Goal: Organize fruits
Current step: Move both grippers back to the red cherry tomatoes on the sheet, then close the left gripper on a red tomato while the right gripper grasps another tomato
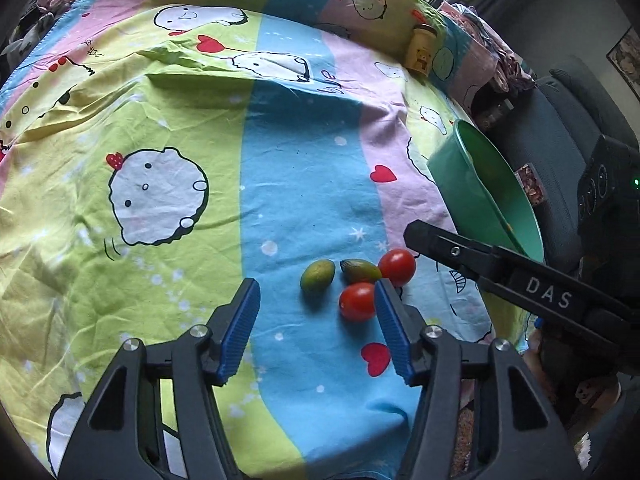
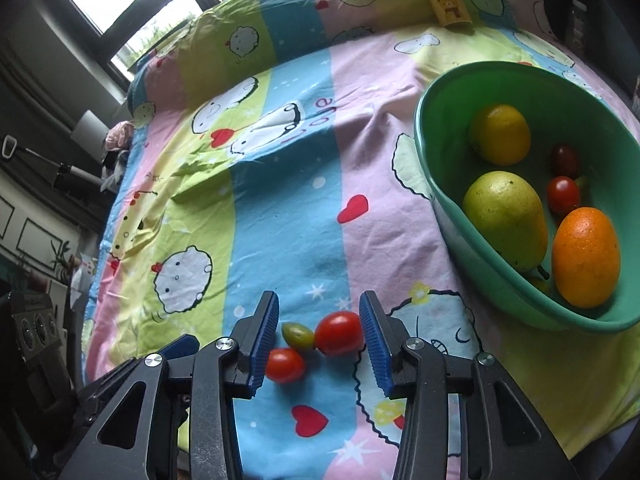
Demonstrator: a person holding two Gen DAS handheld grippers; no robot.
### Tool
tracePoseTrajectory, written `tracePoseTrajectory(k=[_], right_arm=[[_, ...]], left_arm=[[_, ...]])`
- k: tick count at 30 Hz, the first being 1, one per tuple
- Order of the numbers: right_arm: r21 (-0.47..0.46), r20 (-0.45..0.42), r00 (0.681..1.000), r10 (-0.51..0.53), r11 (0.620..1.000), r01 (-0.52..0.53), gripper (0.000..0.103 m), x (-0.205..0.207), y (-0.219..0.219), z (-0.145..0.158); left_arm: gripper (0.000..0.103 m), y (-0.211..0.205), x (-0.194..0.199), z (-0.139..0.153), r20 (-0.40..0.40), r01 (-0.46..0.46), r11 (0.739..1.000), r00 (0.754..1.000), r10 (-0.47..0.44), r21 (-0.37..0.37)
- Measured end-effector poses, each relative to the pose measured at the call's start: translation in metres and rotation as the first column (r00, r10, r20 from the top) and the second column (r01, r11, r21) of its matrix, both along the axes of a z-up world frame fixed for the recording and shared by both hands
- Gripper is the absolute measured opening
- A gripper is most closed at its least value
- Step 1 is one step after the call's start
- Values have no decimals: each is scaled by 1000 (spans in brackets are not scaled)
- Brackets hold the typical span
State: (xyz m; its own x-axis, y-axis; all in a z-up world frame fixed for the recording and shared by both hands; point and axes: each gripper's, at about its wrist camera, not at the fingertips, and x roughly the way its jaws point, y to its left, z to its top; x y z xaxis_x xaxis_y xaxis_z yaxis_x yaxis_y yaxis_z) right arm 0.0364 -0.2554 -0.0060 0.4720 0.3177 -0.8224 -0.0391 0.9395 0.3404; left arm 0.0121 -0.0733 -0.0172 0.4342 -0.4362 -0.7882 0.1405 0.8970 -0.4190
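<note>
Left wrist view shows the left gripper [image 1: 316, 324] with its blue-padded jaws spread wide and nothing between them, hovering over the blue stripe of the cartoon bedsheet [image 1: 168, 96]. Just ahead of its fingertips lies a small cluster of fruit: a green oval fruit [image 1: 317, 275] on the left, a darker green-brown fruit [image 1: 360, 270] beside it, a red tomato [image 1: 357, 301] right against the inner face of the right-hand pad, and a second red tomato [image 1: 397, 267] a little farther back. The green-brown fruit touches both tomatoes. Reaching in from the right is the black arm of the right gripper [image 1: 452, 246], marked with the letters DAS, its tip near the farther tomato.

In the right wrist view, the right gripper [image 2: 319, 324] is also parted. One red tomato [image 2: 339, 333] sits between its pads, close to the right one, without visible pressure from either side. The green-brown fruit [image 2: 297, 335] touches that tomato on its left, and the other red tomato [image 2: 285, 365] lies nearer the camera, partly behind the left pad.

To the right on the sheet stands a green bowl [image 2: 440, 200], well apart from the cluster. Inside it are a yellow lemon [image 2: 500, 134], a large green pear [image 2: 506, 218], an orange [image 2: 586, 256] and two small dark-red tomatoes [image 2: 563, 196]. At the far edge of the bed a yellow bottle [image 2: 448, 4] with a bear picture leans against the raised bedding.
</note>
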Motion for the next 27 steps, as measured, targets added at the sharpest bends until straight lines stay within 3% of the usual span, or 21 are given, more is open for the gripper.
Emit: tracePoseTrajectory(k=[7,18,23,27], right_arm=[[-16,-35,999,4,1000,-4,42,3,0,-10],[-8,-78,997,22,1000,-23,42,8,1,-22],[-14,-85,996,28,999,-29,42,10,2,-25],[-20,-87,996,31,999,-33,41,10,3,-27]], left_arm=[[53,-21,-2,-5,-24,65,998,998,-65,-8],[52,-35,4,-18,-71,84,996,994,-85,-14],[46,-40,5,-19,-66,86,996,994,-86,-6],[31,-40,7,-21,-65,80,997,995,-81,-9]])
